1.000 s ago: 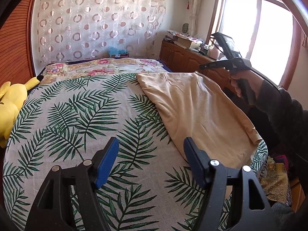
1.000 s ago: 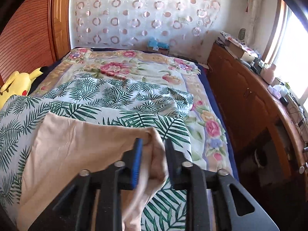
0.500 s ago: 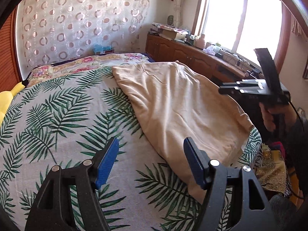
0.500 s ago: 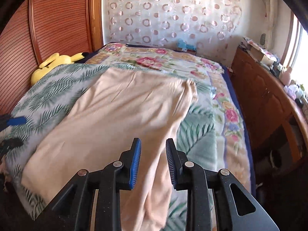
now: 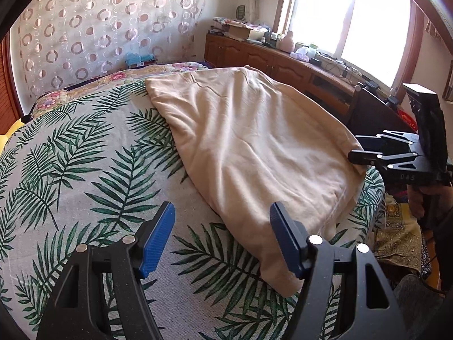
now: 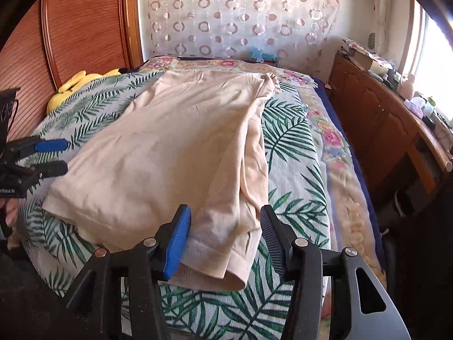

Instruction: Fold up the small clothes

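**Inspector:** What is recorded for the garment?

**Assistant:** The beige garment (image 6: 175, 153) is found laid flat on the bed, over the palm-leaf bedspread (image 5: 85, 175), with one hemmed end near the foot edge. A second ago a bunched corner of it was pinched and carried by the right hand-held gripper (image 6: 223, 235). That corner has since been set down, and the cloth is now spread much further along the bed.

**Inspector:** And that hand-held gripper's state?

**Assistant:** Its jaws have just been opening. The hemmed end lies between them, but no pressure from the pads is seen; it is judged released.

**Inspector:** The left one?

**Assistant:** The left hand-held gripper (image 5: 222, 238) is held agape, as before, with nothing in it. It hovers over the bedspread just beside the garment's near corner.

**Inspector:** Meaning for the task?

**Assistant:** Laying out is judged complete. No fold of the body is yet made, though a narrow strip along the right edge is doubled under. Fresh grips at the near corners would probably be required.

**Inspector:** Material and form?

**Assistant:** A soft, thin knit is indicated, limp, with shallow creases and a stitched hem. The outline is roughly oblong. The bedspread is a coarser weave, printed with green fronds. A floral quilt (image 6: 331, 138) lies beneath, and a yellow plush toy (image 6: 76, 87) sits by the wooden headboard (image 6: 85, 25).
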### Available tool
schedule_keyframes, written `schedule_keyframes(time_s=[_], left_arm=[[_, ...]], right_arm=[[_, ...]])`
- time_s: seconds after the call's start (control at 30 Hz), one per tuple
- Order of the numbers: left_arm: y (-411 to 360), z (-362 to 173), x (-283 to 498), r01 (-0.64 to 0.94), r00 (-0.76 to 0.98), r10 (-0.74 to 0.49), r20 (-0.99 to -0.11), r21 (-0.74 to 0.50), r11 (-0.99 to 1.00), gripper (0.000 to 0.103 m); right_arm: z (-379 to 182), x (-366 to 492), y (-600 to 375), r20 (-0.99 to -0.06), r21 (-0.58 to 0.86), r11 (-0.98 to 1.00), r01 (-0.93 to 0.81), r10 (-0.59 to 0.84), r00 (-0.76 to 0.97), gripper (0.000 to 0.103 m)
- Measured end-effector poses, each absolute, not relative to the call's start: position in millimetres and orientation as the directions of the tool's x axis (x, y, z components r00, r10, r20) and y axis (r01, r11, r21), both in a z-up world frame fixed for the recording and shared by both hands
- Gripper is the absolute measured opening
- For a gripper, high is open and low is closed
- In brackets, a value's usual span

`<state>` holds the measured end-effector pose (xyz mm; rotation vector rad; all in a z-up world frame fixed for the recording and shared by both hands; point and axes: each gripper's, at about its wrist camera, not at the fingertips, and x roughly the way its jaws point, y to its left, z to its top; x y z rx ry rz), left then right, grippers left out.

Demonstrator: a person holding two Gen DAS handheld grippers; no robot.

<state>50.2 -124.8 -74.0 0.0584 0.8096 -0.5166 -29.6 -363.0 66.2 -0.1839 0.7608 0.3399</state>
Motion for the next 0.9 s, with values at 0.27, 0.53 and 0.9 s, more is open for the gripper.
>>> schedule_keyframes(time_s=[0.27,0.53,0.9], left_arm=[[-126.2,-73.2,47.4,0.475,0.557,-0.437,-0.706,-0.161,0.865,0.070],[-130.8,-74.6,43.9,0.496,0.529,-0.450,-0.719,-0.168,0.852,0.070],[-142.4,-85.9,34.4,0.534,0.479,-0.467,-0.743,-0.175,0.827,0.070]], right_arm=[[80.4,-42.4,-388.4,-0.691,-0.004,0.925,-0.380,0.272,0.670,0.002],[70.4,-50.7,-398.6,-0.719,-0.035,0.939,-0.343,0.214,0.661,0.002],[80.3,-54.8,-390.3,-0.652,-0.057,0.945,-0.322,0.209,0.729,0.022]])
